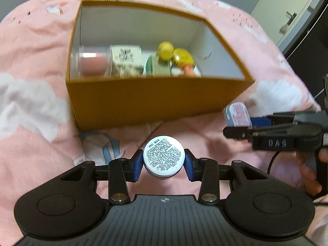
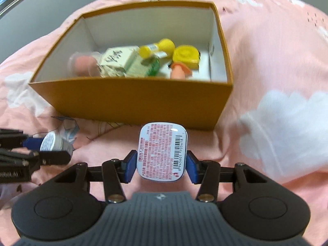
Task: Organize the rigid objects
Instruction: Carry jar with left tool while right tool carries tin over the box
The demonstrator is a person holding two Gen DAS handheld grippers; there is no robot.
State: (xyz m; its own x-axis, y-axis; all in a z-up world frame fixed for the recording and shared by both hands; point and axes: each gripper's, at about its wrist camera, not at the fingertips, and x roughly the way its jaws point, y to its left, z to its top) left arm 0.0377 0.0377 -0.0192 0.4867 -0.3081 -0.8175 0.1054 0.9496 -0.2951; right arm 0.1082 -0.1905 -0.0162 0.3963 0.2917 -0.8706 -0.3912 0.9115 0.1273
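Orange box (image 1: 143, 102), left tool (image 1: 163, 165) gripping round tin (image 1: 163, 158)

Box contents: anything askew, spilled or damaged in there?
Nothing spilled or visibly damaged. The items in the orange box lie jumbled: the yellow-capped bottle on its side, the white carton tilted against it. Frames are blurred, so fine damage can't be ruled out.

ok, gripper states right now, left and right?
Left gripper: shut on the round tin.
Right gripper: shut on the mint tin.
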